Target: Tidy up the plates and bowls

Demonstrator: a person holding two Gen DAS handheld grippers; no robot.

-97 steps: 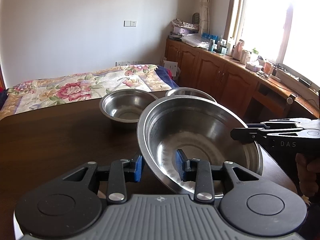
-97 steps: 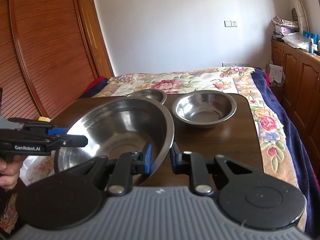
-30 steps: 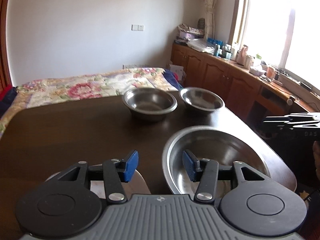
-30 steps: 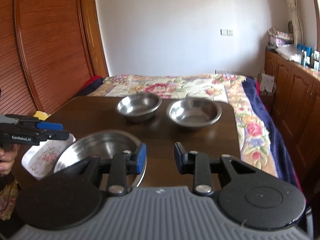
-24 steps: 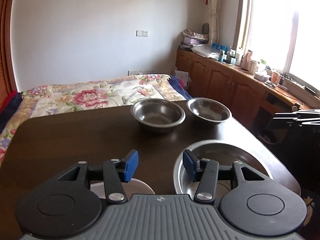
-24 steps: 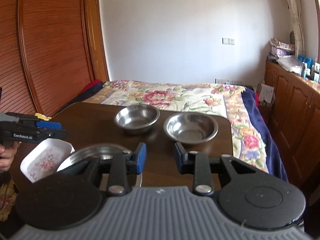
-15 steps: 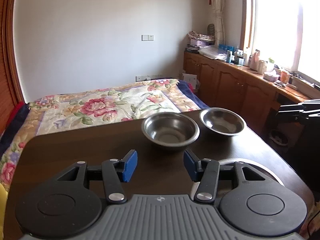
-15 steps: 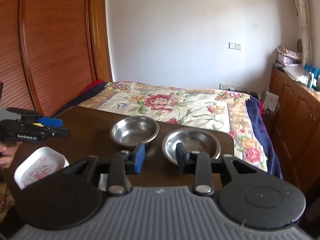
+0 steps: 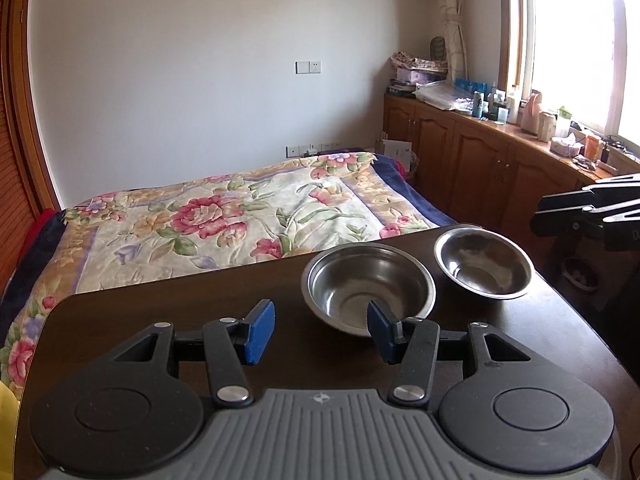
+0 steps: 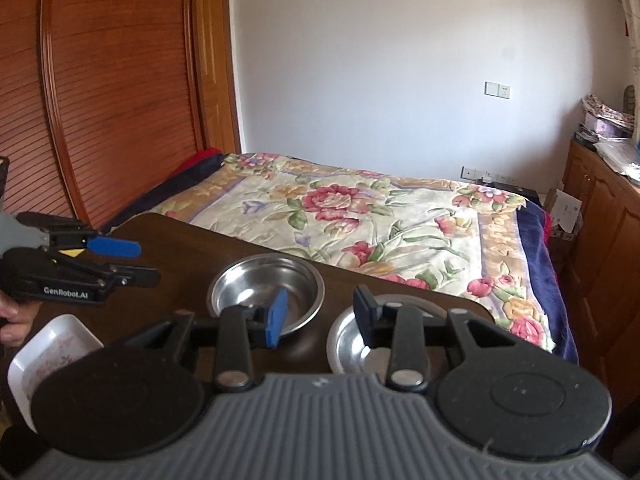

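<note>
Two small steel bowls stand side by side at the far end of the dark wooden table [image 9: 160, 320]: the nearer bowl [image 9: 368, 288] [image 10: 266, 288] and the right-hand bowl [image 9: 484, 262] [image 10: 348, 344]. My left gripper [image 9: 320, 332] hangs open above the table with nothing between its blue pads. My right gripper [image 10: 320, 314] is open too, raised over the two bowls and partly hiding the right-hand one. A white rectangular plate [image 10: 52, 356] with a floral print lies near the front left. The large steel bowl is out of view.
A bed with a floral cover [image 9: 224, 220] lies just beyond the table's far edge. Wooden cabinets [image 9: 480, 160] with clutter on top run along the right wall. A person's hand [image 10: 12, 320] holds the left gripper [image 10: 136, 263]; the right gripper [image 9: 538, 216] shows at the right edge.
Both grippers let go of the large steel bowl, which came to rest on the table. They then rose and tilted up, so that bowl slipped below both views.
</note>
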